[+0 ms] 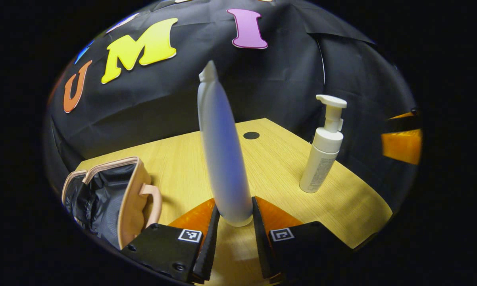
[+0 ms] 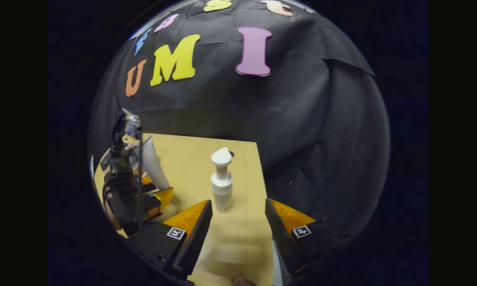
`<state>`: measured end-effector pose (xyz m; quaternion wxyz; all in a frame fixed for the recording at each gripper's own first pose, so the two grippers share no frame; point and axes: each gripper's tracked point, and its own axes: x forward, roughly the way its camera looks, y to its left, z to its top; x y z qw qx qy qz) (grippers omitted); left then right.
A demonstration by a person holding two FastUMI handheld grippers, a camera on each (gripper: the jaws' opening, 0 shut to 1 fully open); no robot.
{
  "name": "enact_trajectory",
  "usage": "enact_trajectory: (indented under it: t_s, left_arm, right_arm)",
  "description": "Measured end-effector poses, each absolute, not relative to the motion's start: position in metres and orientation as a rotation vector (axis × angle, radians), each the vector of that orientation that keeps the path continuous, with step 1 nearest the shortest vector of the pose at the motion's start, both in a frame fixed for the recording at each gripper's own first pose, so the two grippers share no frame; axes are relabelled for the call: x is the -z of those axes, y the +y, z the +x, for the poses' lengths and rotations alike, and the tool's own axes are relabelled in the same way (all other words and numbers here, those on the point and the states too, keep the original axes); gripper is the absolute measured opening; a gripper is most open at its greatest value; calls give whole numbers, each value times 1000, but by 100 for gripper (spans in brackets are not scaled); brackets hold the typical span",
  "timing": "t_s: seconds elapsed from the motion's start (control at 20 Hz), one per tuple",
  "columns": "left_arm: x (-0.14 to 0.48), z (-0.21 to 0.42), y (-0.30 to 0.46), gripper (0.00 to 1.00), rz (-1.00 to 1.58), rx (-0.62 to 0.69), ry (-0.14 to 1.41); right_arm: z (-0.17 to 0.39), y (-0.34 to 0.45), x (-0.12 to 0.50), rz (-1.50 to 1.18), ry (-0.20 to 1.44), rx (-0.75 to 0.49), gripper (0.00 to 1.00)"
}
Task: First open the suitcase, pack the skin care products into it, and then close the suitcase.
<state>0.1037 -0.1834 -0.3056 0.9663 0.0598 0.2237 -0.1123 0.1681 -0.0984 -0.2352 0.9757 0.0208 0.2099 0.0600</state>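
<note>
Suitcase (image 1: 115, 198) lay open, left of left gripper (image 1: 233, 222) pinching upright tube (image 1: 222, 151); right gripper (image 2: 238, 226) spread, pump bottle (image 2: 222, 182) just beyond.

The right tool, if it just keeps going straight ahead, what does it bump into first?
Most likely the white pump bottle. It stands upright on the table just ahead of the open right tool, slightly left of the gap's middle, so it might only graze it.
</note>
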Motion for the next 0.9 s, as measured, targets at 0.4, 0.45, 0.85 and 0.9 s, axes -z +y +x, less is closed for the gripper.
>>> enact_trajectory:
  t_s: [0.4,0.45,0.85,0.9]
  left_arm:
    - [256,60,-129,48,95,145,424]
    - [250,55,-120,48,94,130,419]
    - [222,20,-39,48,39,-12,443]
    - [223,18,-33,48,30,-27,449]
  right_arm:
    - [233,-71,275,65,447,-134,78]
    - [239,-70,280,73,453,-124,78]
    - [254,-63,301,90,486,-105,51]
    - [255,-63,300,90,482,-96,52]
